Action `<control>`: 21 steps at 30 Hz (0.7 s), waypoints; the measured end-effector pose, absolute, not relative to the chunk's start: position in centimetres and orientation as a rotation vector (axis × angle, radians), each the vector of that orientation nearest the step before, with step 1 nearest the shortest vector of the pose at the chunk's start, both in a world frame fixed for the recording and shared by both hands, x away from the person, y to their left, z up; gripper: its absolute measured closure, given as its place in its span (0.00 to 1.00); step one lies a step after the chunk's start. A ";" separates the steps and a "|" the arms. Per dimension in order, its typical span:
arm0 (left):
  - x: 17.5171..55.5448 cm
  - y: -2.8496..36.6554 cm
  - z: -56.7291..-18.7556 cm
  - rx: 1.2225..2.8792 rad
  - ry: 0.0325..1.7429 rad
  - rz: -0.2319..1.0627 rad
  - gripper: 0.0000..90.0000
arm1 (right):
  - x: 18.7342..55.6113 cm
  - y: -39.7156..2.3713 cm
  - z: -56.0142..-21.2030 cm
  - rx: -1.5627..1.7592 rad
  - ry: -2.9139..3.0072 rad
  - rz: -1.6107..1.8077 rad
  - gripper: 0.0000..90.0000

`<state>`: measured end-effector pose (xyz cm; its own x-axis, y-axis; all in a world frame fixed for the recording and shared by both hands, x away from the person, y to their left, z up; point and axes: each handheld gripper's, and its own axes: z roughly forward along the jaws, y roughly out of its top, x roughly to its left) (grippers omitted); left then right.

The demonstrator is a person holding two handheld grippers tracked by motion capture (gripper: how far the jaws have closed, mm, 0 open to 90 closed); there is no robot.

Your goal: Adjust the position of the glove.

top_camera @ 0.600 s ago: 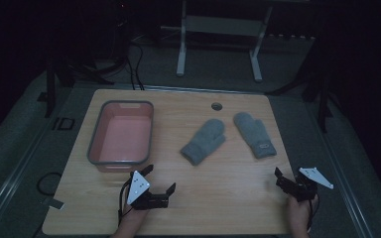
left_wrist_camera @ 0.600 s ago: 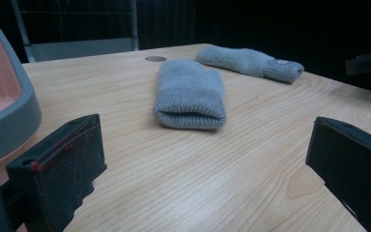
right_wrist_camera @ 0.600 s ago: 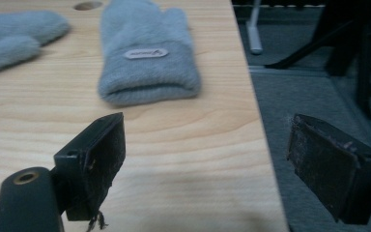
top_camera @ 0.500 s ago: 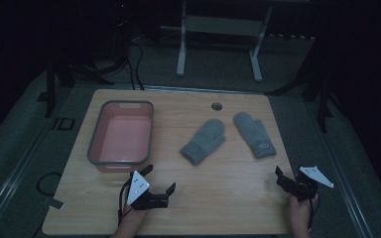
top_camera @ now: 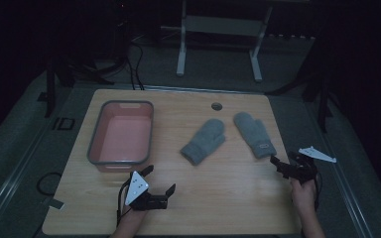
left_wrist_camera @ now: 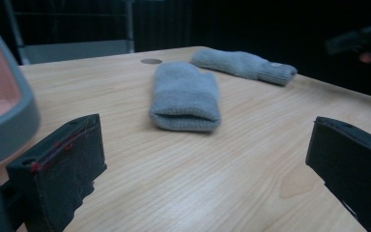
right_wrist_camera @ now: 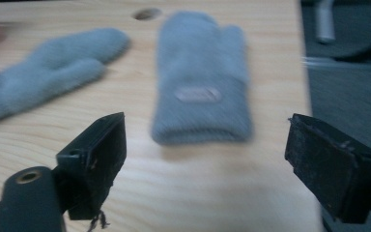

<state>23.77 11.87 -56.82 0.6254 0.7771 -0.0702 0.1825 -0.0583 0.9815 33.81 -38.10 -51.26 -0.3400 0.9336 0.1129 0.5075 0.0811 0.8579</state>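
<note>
Two grey mittens lie on the wooden table (top_camera: 228, 183). The left mitten (top_camera: 204, 140) (left_wrist_camera: 186, 96) (right_wrist_camera: 43, 72) lies near the middle. The right mitten (top_camera: 254, 134) (right_wrist_camera: 200, 82) (left_wrist_camera: 244, 64) carries a small label near its cuff. My left gripper (top_camera: 159, 179) (left_wrist_camera: 207, 159) stands open near the front edge, pointing at the left mitten's cuff from a distance. Just short of the right mitten's cuff, my right gripper (top_camera: 282, 160) (right_wrist_camera: 207, 145) is open with nothing between its jaws.
A pink tub with a grey rim (top_camera: 95, 148) (left_wrist_camera: 9, 121) stands at the left of the table, just beyond the left gripper. A round cable hole (top_camera: 217, 106) sits near the far edge. A white frame (top_camera: 218, 25) stands on the floor behind.
The right gripper has moved a little forward toward the right mitten's cuff. The left gripper and both mittens have stayed where they were.
</note>
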 end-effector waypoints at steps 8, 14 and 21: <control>23.5 11.4 -56.6 1.619 0.798 0.529 0.01 | 37.1 -35.6 -48.9 1.280 2.015 1.224 0.14; 23.3 11.6 -56.1 1.602 0.811 0.457 0.01 | 38.7 -33.5 -48.0 1.228 2.111 1.267 0.16; 23.1 11.9 -55.6 1.573 0.791 0.398 0.01 | 40.2 -31.1 -47.9 1.154 2.198 1.239 0.16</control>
<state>23.12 11.94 -55.60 0.7033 0.6851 -0.1896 0.2564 0.0043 0.9666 40.21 -31.07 -47.87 -0.5989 0.7974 0.0746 0.4767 0.2800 0.8333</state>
